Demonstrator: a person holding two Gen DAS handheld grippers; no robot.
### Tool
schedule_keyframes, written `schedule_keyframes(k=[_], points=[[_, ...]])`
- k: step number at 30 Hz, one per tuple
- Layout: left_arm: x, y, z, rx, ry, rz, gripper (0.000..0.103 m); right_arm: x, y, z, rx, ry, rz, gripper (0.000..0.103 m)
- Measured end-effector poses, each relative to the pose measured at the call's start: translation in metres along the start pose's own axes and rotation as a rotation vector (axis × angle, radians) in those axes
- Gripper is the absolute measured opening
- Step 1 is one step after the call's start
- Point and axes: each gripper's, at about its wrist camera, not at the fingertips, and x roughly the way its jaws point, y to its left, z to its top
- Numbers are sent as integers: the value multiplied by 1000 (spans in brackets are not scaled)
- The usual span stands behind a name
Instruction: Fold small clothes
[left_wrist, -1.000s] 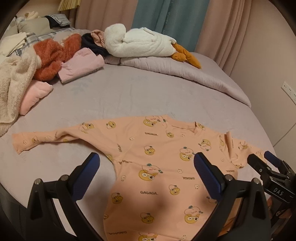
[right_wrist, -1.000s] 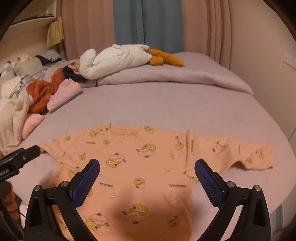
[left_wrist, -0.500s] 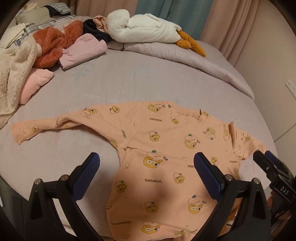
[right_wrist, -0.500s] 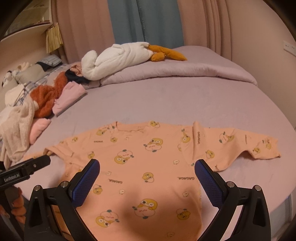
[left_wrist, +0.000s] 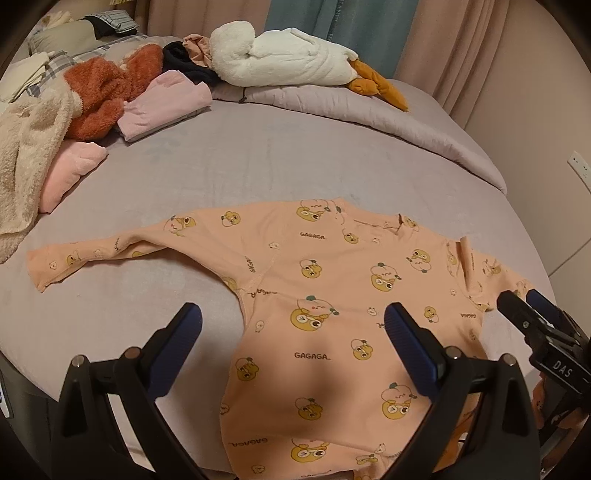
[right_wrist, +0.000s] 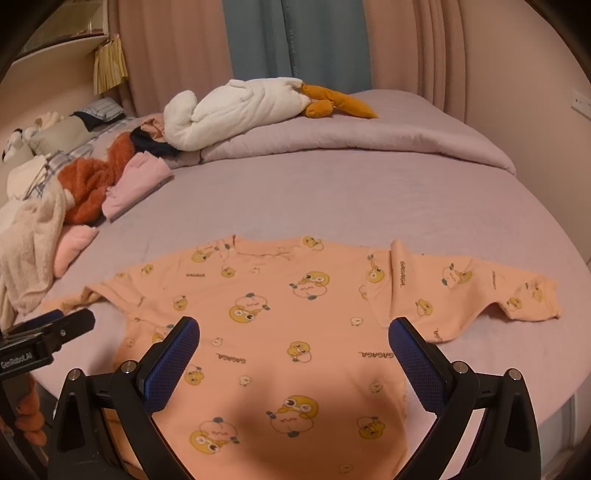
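On the lilac bed (left_wrist: 258, 158) the orange shirt (left_wrist: 332, 295) lies flat; my left gripper (left_wrist: 293, 334) and right gripper (right_wrist: 293, 341) hover spread wide, empty.

I see the shirt (left_wrist: 332, 295) as thin, matt printed cloth on a smooth matt sheet (left_wrist: 240, 166). My gripper pads (right_wrist: 173, 362) look like rubber with a fine grid texture, on matt black plastic arms. Upper left, a fluffy rust fleece (left_wrist: 107, 85); the goose (right_wrist: 236, 107) is plush.

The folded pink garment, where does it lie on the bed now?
In the left wrist view the folded pink garment lies on the bed at upper left, beside the rust fluffy garment, far behind the orange shirt.
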Motion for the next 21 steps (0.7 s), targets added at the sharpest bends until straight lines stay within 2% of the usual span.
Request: schedule_keyframes(k=[13,21], points=[[-3,-10,-4,53,-10,-18,99,-3,-6,-1,20,-11,-20,102],[1,-14,-4,61,1,-64,99,-4,-11,-2,16,-27,-29,102]])
